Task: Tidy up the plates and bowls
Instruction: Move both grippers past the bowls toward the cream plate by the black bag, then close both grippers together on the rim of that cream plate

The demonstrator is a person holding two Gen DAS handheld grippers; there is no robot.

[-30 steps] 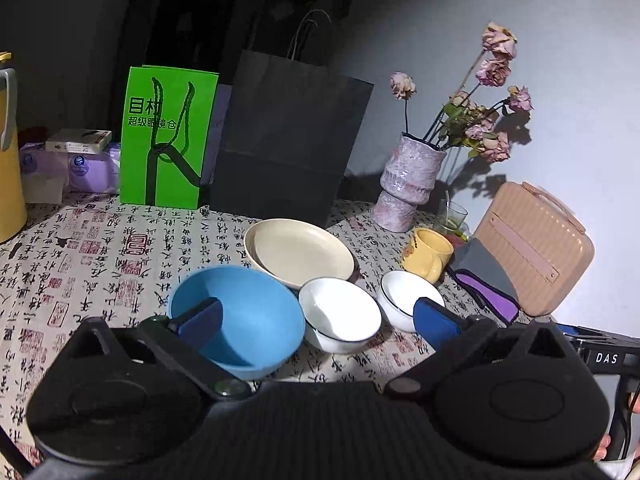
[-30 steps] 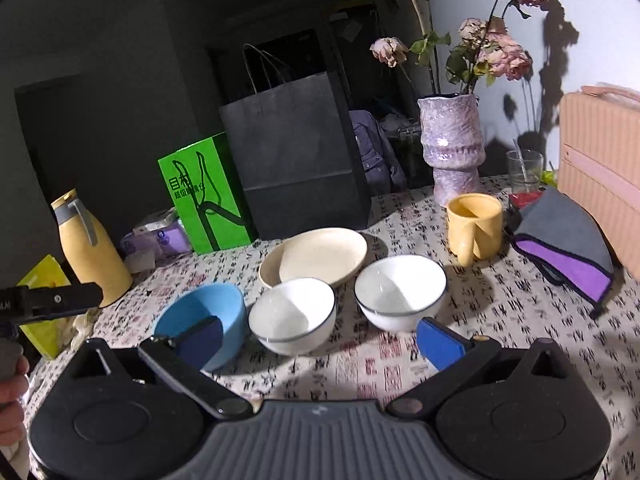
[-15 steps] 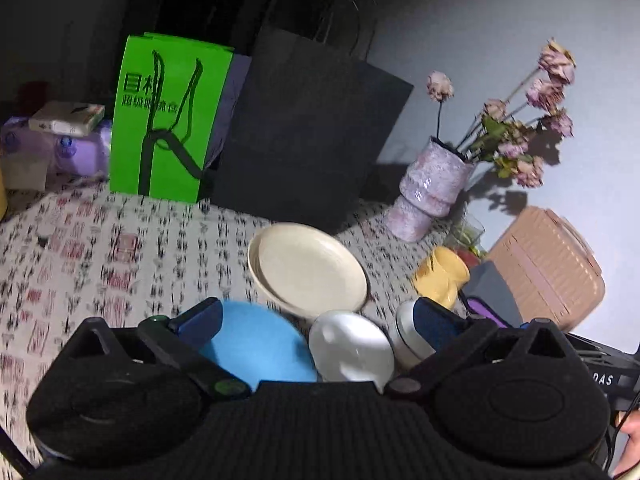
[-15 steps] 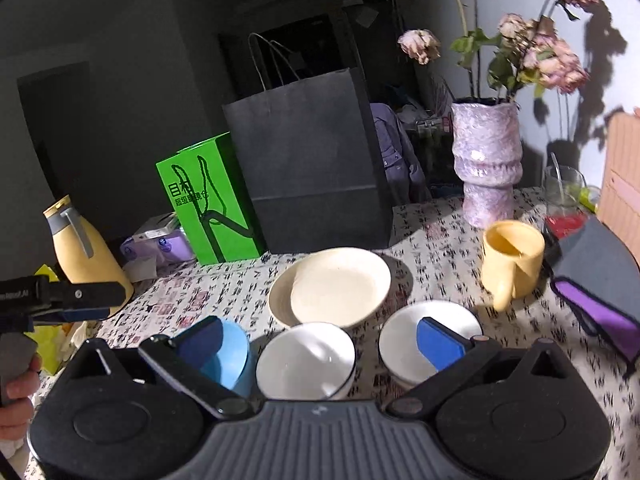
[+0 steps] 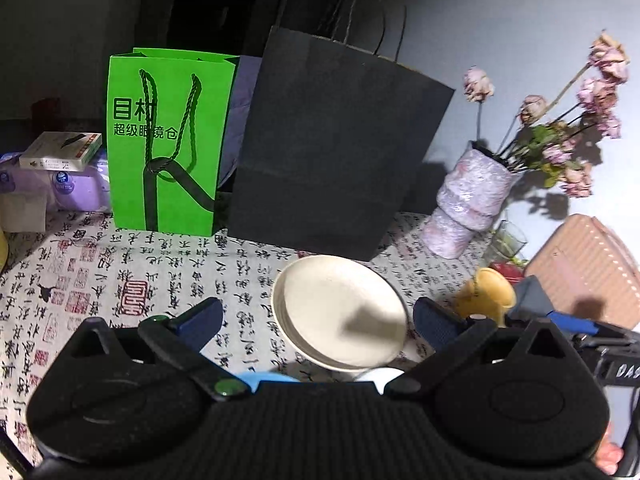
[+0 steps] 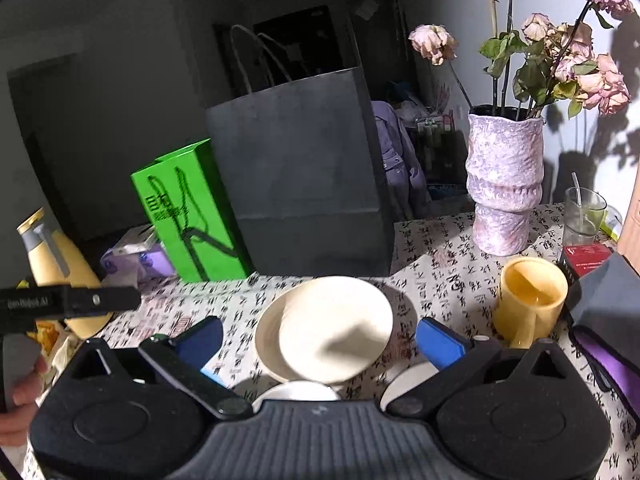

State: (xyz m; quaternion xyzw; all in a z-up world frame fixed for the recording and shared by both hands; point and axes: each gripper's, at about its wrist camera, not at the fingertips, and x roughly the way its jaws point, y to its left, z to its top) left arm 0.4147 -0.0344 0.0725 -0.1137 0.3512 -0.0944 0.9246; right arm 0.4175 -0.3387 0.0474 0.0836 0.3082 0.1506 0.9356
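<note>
Left tongs (image 5: 316, 322) released, above cream plates (image 5: 340, 312) on table (image 5: 80, 280). Right tongs (image 6: 320, 338) released too, nothing gripped, white bowls (image 6: 298, 391) below.

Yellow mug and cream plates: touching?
Apart. Right wrist view shows patterned tablecloth between yellow mug and cream plates.

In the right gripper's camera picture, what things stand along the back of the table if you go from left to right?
Yellow bottle → purple tissue pack → green bag → black paper bag → purple vase with dried roses → drinking glass.
</note>
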